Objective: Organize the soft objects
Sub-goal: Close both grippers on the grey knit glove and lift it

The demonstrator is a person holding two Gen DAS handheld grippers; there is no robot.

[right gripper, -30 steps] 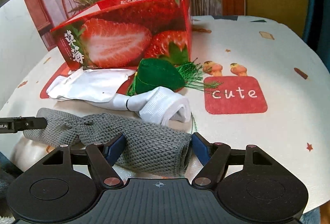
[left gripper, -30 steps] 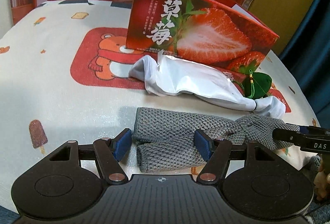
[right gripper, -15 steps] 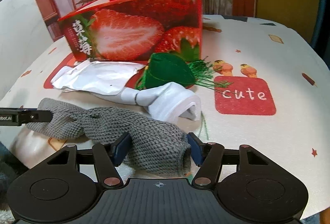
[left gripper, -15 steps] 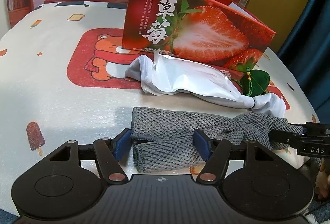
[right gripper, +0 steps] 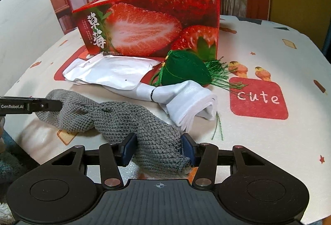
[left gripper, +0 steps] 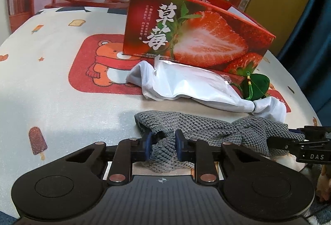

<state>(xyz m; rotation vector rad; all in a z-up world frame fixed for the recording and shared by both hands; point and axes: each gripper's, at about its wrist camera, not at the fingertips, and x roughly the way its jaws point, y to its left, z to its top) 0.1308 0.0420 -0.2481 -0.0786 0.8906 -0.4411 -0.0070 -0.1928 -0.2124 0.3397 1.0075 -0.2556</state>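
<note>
A grey knitted cloth (left gripper: 192, 127) lies twisted along the table's near edge. My left gripper (left gripper: 163, 145) is shut on its left end. My right gripper (right gripper: 159, 149) is shut on its right end (right gripper: 157, 142); its fingers also show in the left wrist view (left gripper: 287, 140). Behind the cloth lie a white sock (right gripper: 186, 96), a white foil pouch (left gripper: 192, 84) and a green tasselled sachet (right gripper: 184, 68). The left gripper's finger shows in the right wrist view (right gripper: 31, 106).
A red strawberry box (left gripper: 186, 38) stands open-topped behind the soft things. The table has a cream cartoon-print cover (left gripper: 62, 90) with a red "cute" patch (right gripper: 258, 98). The table edge runs just under both grippers. Potted plants stand beyond the table.
Both grippers have closed from open onto the two ends of the grey cloth, bunching it between their pads. The cloth's left end has puckered up.
</note>
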